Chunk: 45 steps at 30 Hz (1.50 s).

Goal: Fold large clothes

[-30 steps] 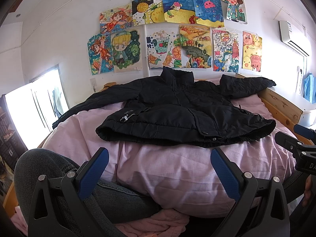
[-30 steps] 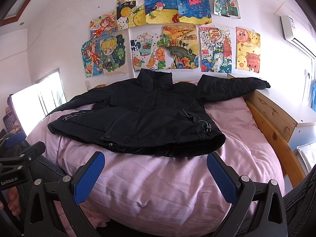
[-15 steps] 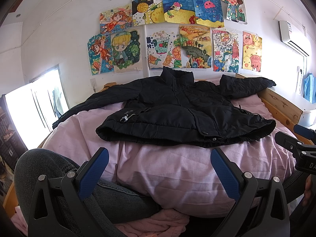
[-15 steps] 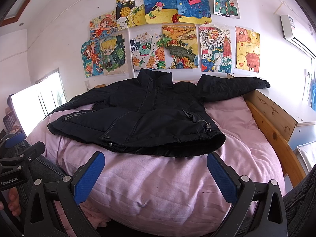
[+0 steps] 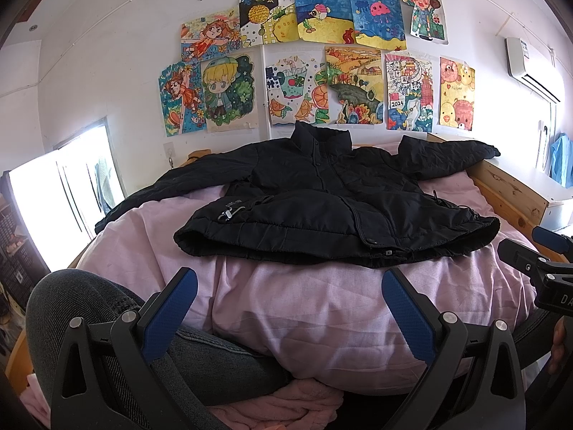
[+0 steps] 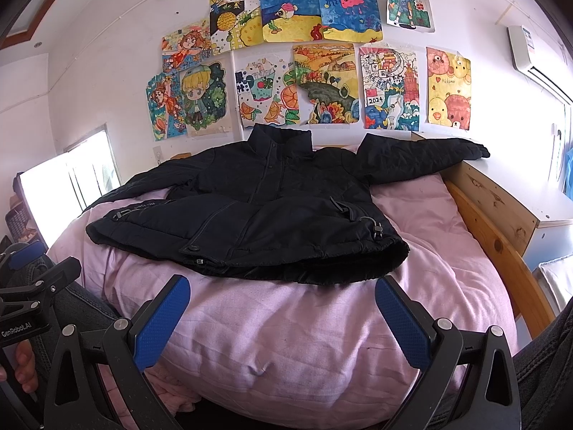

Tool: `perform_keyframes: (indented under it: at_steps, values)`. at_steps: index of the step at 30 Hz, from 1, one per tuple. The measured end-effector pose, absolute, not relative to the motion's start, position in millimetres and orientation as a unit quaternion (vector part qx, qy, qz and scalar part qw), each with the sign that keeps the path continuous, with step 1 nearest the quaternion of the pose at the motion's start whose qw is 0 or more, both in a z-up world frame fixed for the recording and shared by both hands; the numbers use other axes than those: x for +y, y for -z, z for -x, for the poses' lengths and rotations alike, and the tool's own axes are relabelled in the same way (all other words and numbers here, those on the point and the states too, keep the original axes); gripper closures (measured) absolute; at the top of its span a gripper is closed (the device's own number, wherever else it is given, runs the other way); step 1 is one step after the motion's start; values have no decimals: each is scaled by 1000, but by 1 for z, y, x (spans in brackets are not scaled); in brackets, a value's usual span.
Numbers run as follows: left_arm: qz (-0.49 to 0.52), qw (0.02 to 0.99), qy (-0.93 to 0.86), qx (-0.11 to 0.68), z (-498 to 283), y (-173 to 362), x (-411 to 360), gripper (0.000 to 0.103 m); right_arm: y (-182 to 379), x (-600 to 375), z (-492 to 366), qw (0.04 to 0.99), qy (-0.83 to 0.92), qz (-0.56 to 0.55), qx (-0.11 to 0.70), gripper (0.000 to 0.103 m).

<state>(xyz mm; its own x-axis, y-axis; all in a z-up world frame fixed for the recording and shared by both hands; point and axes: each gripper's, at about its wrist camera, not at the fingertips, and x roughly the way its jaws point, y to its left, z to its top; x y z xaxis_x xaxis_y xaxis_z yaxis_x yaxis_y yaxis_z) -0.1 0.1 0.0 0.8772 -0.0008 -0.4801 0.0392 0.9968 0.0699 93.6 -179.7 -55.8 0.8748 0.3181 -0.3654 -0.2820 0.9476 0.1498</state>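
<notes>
Left tongs: your left gripper (image 5: 289,308) has its blue pads spread wide with nothing between them, held low in front of the bed's near edge.
Right tongs: your right gripper (image 6: 283,308) is likewise wide apart and empty, level with the other.
Jacket: the black jacket (image 5: 322,197) lies front-up on the pink bedding (image 5: 315,308), ahead of both tongs and clear of them; its hem is the part nearest your pads, its collar farthest, by the wall of drawings (image 5: 315,57).
Sleeves: both are stretched outward; the right sleeve (image 6: 419,161) reaches onto the wooden bed frame (image 6: 490,222) ahead and to the right of your right tongs, and the left sleeve (image 5: 172,186) trails off ahead and to the left of your left tongs.
Done: the jacket looks spread out and closed at the front; no fold shows.
Left to do: by my reading, everything: bring each sleeve across the body, then fold the body over.
Watch: the padding looks bulky, so folds may spring back.
</notes>
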Motion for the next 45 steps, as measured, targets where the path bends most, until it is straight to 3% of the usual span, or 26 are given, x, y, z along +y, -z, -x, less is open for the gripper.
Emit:
perform_keyframes:
  at_steps: [17, 26, 45]
  values:
    - [-41, 966, 10, 255, -2, 1, -1, 2, 55, -177, -95, 967, -155, -47, 197, 0]
    - [-30, 949, 22, 313, -28, 4, 1, 2, 50, -174, -100, 966, -143, -46, 212, 0]
    - [-84, 925, 82, 361, -164, -76, -36, 2, -35, -228, -183, 962, -146, 13, 232, 0]
